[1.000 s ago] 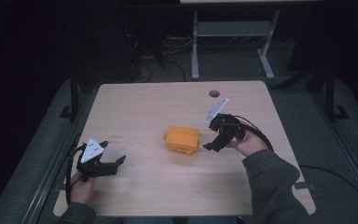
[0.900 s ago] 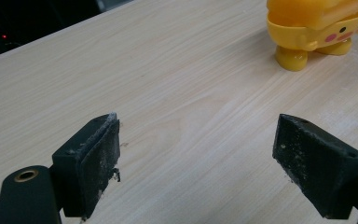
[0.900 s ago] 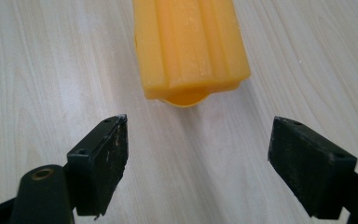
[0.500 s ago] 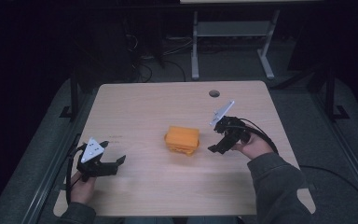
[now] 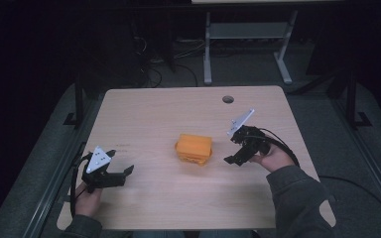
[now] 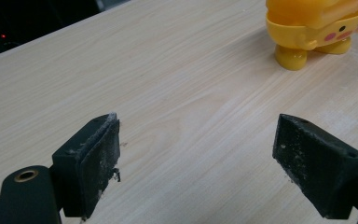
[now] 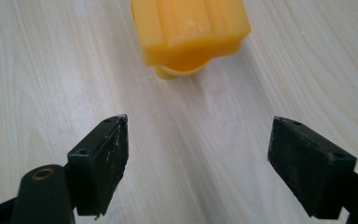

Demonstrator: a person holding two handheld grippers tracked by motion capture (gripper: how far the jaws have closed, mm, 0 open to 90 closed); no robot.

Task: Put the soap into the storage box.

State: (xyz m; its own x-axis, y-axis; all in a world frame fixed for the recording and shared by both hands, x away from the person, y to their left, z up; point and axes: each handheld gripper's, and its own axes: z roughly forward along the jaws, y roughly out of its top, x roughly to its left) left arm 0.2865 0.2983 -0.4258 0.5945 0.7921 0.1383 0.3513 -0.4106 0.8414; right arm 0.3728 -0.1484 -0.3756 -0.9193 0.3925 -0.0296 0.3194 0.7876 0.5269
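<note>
The small plastic box (image 5: 194, 148) was orange-yellow on its ribbed lid and a paler, glossy yellow on its body and stubby feet (image 6: 290, 58), with pink round spots and small dark dots printed on the side. The wooden table (image 5: 168, 114) was a pale beige with fine straight grain and one dark round hole (image 5: 227, 99). The left gripper (image 6: 205, 163) had matt black jaws dusted with whitish scuffs, a brass-coloured eyelet and a light grey triangular plate. The right gripper (image 7: 200, 163) was the same black, likewise scuffed white.
</note>
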